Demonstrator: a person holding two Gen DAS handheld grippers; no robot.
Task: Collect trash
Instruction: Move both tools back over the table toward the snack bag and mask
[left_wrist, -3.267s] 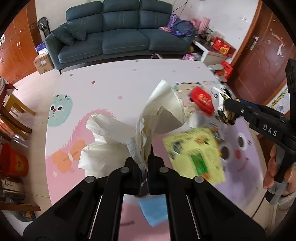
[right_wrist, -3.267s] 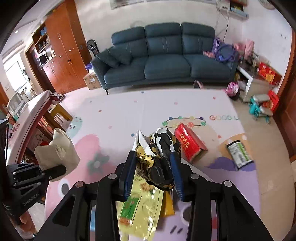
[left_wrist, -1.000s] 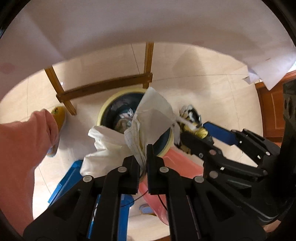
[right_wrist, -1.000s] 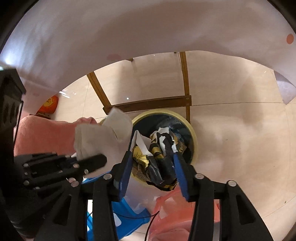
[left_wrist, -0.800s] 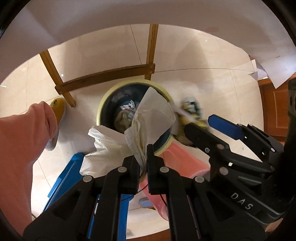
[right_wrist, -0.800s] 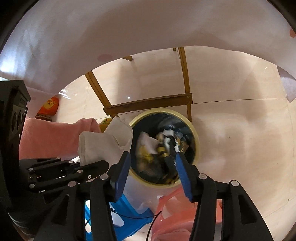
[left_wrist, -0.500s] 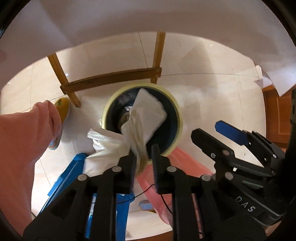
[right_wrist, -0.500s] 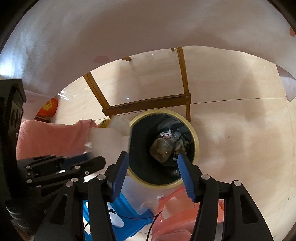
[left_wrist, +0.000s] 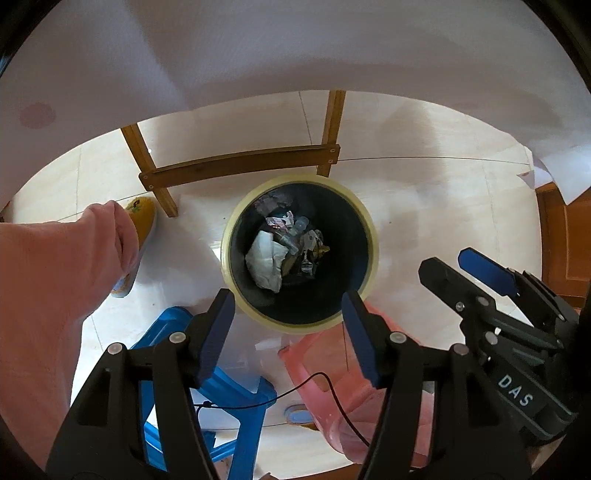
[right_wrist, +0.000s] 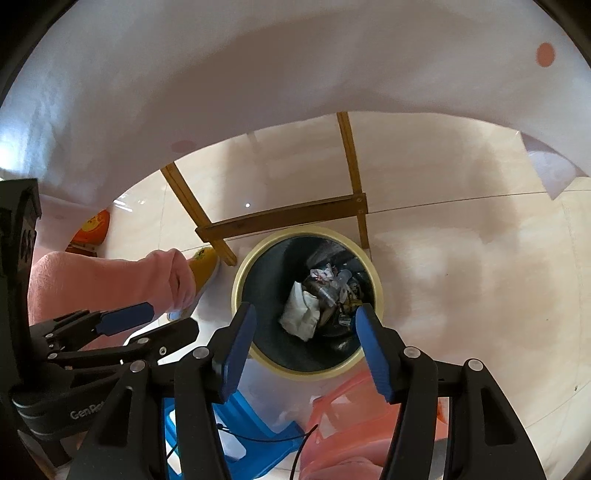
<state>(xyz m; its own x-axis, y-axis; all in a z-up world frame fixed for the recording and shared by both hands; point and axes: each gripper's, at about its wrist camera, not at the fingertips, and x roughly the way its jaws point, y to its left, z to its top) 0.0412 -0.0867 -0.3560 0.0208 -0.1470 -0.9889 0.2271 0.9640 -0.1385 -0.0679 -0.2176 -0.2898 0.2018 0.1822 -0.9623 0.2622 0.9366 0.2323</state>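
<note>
A dark trash bin with a pale yellow rim stands on the floor straight below me. Inside it lie crumpled white paper and dark snack wrappers. My left gripper hangs over the bin's near rim; its jaws are opening and nothing is between the blue pads. My right gripper hovers open and empty above the same bin, with the white paper seen down between its fingers. Each gripper also shows in the other's view: the right gripper at the right, the left gripper at the left.
Wooden chair legs with a crossbar stand just behind the bin. A blue plastic stool and a pink one sit in front of it, with a thin black cord across them. A person's pink trouser leg and yellow slipper are at the left. White cloth hangs above.
The right gripper let the dark wrappers fall into the bin. Then the left gripper opened and the white paper dropped in too. Both grippers stayed over the bin.
</note>
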